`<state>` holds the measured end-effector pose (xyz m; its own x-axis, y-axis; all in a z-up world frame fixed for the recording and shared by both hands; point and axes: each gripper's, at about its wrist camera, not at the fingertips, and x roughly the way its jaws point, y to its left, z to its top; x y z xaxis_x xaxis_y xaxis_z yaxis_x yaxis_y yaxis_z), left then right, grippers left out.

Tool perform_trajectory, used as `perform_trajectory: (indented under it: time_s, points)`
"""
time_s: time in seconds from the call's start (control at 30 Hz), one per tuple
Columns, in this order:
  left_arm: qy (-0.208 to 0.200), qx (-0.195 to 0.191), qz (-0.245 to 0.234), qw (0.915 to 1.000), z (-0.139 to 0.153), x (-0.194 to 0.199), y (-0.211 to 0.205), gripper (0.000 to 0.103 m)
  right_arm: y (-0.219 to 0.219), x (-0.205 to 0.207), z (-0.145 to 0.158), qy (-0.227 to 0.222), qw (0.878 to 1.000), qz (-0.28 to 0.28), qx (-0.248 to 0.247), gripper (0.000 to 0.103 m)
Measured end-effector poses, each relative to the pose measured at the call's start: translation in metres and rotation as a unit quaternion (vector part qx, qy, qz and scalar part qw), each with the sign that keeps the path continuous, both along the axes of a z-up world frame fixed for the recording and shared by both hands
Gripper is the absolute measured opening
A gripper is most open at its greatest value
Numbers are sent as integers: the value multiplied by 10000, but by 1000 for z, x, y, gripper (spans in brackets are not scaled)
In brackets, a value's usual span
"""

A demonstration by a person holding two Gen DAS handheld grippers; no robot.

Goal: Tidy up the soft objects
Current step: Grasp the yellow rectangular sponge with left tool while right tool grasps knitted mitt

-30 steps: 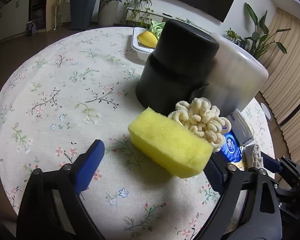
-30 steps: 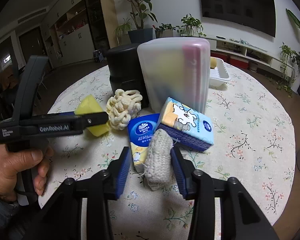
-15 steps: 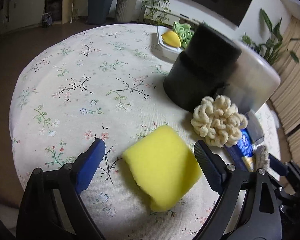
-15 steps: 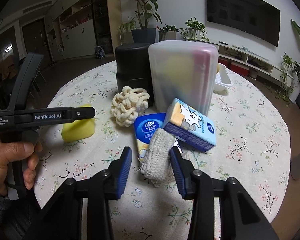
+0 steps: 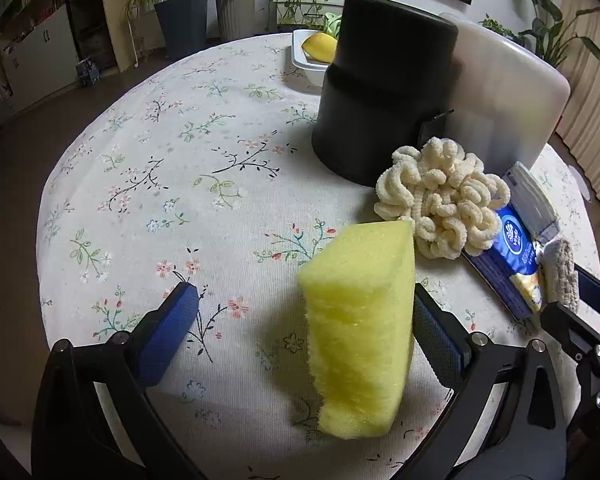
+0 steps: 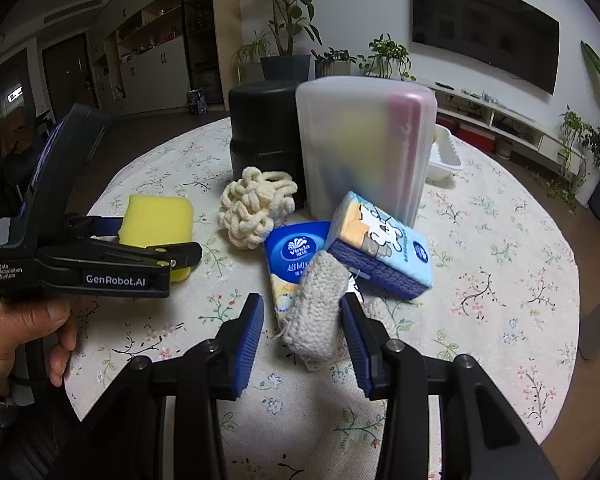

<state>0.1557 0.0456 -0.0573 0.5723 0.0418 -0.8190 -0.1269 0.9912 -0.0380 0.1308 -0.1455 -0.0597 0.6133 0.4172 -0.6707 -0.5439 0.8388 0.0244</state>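
Step in hand, as judged: closing each hand-held gripper on its own soft item.

Left hand-held gripper: jaws wide. The yellow sponge stands on edge between them, against the right-side pad, with a clear gap to the left-side pad. Shift so the sponge sits midway before you squeeze; close slowly, since foam will likely buckle and could tip off the far pad. Grip the broad faces, not the ragged lower corner.

Right hand-held gripper: jaws partly open around the knitted beige piece. It touches the right-side pad; a narrow gap remains on the other side. Whether it is lifted or resting on the bench you cannot tell from these views. Its far end lies on the blue Vinda tissue pack, so lift straight up to avoid dragging the pack.

The cream looped yarn ball sits just beyond the sponge, touching the black cylindrical container. The frosted plastic box stands upright beside the container, probable destination.
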Motion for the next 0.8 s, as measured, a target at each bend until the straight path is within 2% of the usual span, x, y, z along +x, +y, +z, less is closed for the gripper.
perform_trajectory:
  time_s: [0.1,0.17,0.27,0.37,0.47,0.5,0.57,0.6,0.67,0.8]
  points:
    - [-66,-52,-21,10000,1,-2,2,95,0,-1,0,0,10000,37,3,44]
    - [-98,-67,-3,9999,3,-4,5,83,0,0,1,9,10000,51,5,44]
    - [-131,14,-125,9998,6,-7,-1,71,-1,-1,1,24,10000,62,24,43]
    - [-138,4,-146,9998,7,-9,-4,70,1,-2,0,57,9999,84,31,39]
    - [-194,-196,-91,9996,9,-13,0,70,1,-3,0,102,9999,117,1,38]
    - [-212,-211,-95,9995,9,-14,0,68,1,-3,0,111,9999,117,20,38]
    - [-258,-242,-164,9992,9,-16,-3,51,0,-3,0,122,9999,96,39,33]
    - [-271,-286,-220,9990,9,-17,-5,49,0,-3,0,131,9999,84,55,29]
    - [-278,-215,-261,9990,9,-18,-9,46,-2,-2,0,141,9998,70,73,29]
    - [-312,-327,-297,9985,10,-20,-9,43,0,-3,0,150,9998,91,38,29]
